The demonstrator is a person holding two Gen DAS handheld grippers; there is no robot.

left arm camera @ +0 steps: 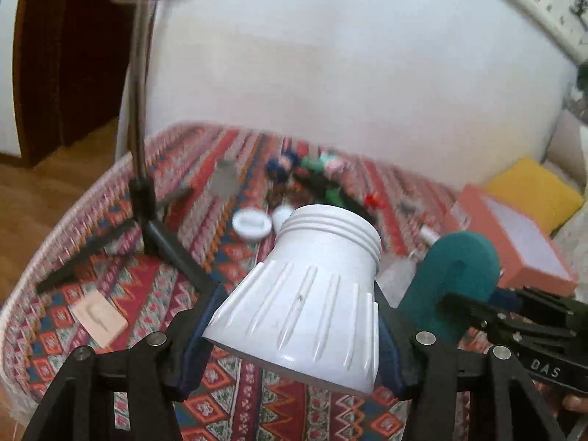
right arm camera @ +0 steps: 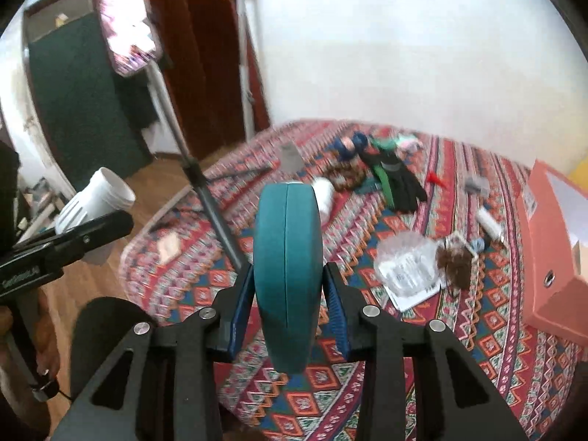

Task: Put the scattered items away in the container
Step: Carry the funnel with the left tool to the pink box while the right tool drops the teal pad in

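The white ribbed jar (left arm camera: 305,294), threaded at its open neck, is pinched between the blue pads of the left tongs (left arm camera: 294,334) and held in the air above the patterned bedspread (left arm camera: 228,415), mouth tilted away from the camera. The right tongs (right arm camera: 288,308) grip a teal, rounded flat case (right arm camera: 288,268) edge-on, also raised over the bed. Both tongs point toward the far wall, level with each other and close together. On the spread lie a white lid (left arm camera: 251,223), gloves (right arm camera: 400,183), a crumpled clear bag (right arm camera: 408,264), and an orange box (right arm camera: 555,242) at the right edge.
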